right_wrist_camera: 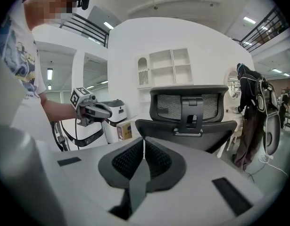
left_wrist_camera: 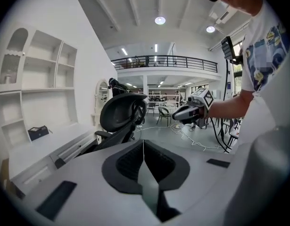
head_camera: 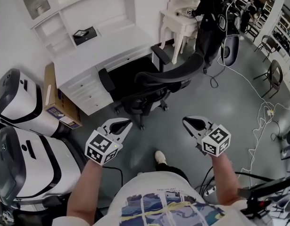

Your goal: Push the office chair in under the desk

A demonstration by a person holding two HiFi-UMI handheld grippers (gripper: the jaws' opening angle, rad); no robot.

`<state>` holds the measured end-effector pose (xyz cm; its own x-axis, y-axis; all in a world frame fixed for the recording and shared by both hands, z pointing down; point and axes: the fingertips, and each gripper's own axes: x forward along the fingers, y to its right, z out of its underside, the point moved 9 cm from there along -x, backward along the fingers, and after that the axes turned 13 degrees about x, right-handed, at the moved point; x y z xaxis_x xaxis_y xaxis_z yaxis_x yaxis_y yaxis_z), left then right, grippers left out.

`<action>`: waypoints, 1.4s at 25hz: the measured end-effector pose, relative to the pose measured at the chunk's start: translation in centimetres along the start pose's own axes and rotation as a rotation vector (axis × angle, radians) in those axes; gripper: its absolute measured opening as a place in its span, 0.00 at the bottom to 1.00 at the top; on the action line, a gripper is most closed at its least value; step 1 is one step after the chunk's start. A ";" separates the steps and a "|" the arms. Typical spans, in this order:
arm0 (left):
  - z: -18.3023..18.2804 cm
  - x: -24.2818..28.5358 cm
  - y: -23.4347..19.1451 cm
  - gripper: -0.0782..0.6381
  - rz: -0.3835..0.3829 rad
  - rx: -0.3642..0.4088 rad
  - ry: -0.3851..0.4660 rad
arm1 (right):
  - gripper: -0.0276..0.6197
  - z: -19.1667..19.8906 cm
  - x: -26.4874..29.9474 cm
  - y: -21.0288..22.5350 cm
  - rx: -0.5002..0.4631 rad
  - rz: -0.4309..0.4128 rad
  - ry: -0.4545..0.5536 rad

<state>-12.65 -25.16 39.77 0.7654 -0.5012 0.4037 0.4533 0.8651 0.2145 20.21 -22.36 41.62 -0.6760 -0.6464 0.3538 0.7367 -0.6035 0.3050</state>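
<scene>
Hovering empty, the left tongs [head_camera: 125, 123] and right tongs [head_camera: 188, 121] are both pinched together with nothing between them. Just ahead stands the office chair [head_camera: 156, 86], backrest toward the person, its width slanting up to the right across the dark kneehole of the white worktop [head_camera: 107, 46]. The right tongs face that backrest squarely and look nearer. Seat and castors are mostly hidden, so I can't tell how far it's tucked in.

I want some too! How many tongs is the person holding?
2: the left tongs and the right tongs, side by side behind the office chair.
</scene>
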 end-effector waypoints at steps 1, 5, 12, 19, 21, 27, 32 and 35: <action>0.0 -0.3 0.6 0.13 0.008 -0.001 0.001 | 0.09 0.3 -0.3 -0.7 0.004 0.001 0.001; -0.2 -1.6 2.8 0.13 0.033 -0.002 0.010 | 0.09 1.1 -1.1 -3.5 0.012 0.008 0.011; -0.5 -3.8 6.8 0.13 0.115 -0.028 0.064 | 0.09 2.9 -1.6 -7.9 0.025 -0.002 0.016; -0.6 -5.8 9.4 0.13 0.138 -0.044 0.096 | 0.09 4.5 -2.1 -11.1 0.028 -0.010 -0.003; -0.7 -6.3 9.8 0.13 0.141 -0.046 0.103 | 0.09 4.8 -2.2 -12.0 0.026 -0.015 -0.009; -0.2 -7.3 11.0 0.13 0.155 -0.049 0.105 | 0.08 5.6 -2.2 -14.0 0.017 -0.043 -0.015; -0.1 -7.9 11.8 0.13 0.175 -0.039 0.111 | 0.08 6.0 -2.1 -15.1 0.012 -0.047 -0.024; 0.0 -8.2 12.2 0.13 0.178 -0.031 0.107 | 0.08 6.0 -2.0 -15.5 0.006 -0.049 -0.028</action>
<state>-13.44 -10.52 39.06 0.8780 -0.3414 0.3354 0.3196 0.9399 0.1200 10.23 -8.89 41.49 -0.7105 -0.6028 0.3632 0.7030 -0.6314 0.3274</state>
